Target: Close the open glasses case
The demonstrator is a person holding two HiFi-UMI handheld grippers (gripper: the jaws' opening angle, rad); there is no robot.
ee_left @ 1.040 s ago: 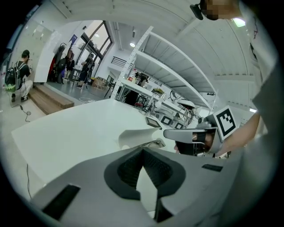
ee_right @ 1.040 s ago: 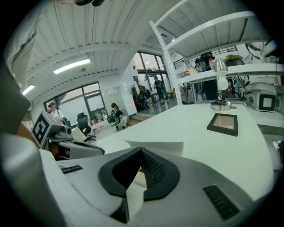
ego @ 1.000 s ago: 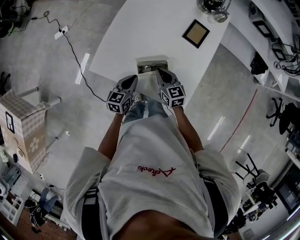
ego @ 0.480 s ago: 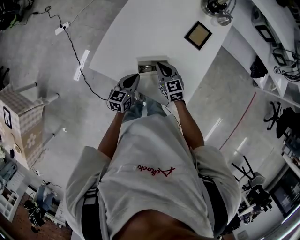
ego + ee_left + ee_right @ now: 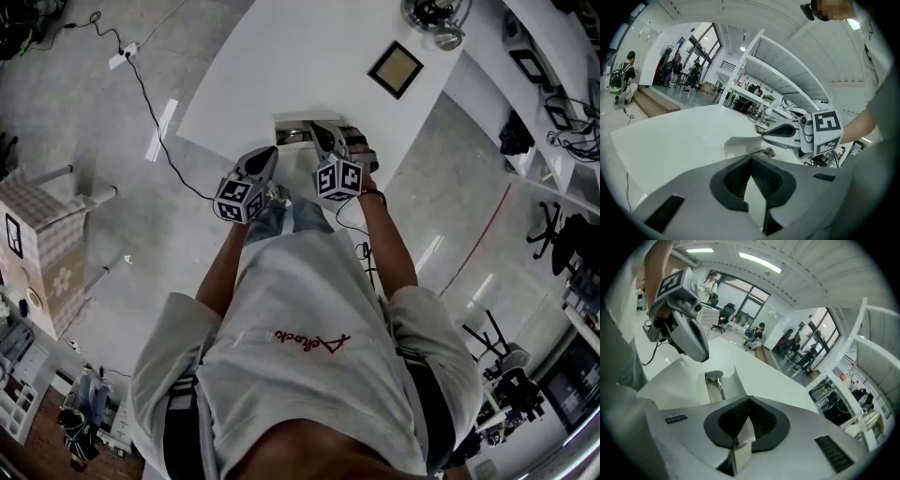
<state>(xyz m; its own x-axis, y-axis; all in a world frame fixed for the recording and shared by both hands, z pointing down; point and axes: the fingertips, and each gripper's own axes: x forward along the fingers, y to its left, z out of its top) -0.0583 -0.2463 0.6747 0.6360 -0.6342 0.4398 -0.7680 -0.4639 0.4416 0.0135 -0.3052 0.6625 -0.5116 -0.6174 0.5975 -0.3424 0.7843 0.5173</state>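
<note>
— How far along?
— Nothing done yet. The glasses case (image 5: 302, 129) lies open at the bench's (image 5: 281, 56) near edge, just ahead of my left gripper (image 5: 270, 153) and right gripper (image 5: 317, 129), both with fingers together, empty.
— Views differ?
— Only the right gripper view shows glasses (image 5: 717, 384) inside.

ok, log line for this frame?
glasses case: open on white table | left gripper: shut, empty, beside case | right gripper: shut, empty, at case, contact unclear
</note>
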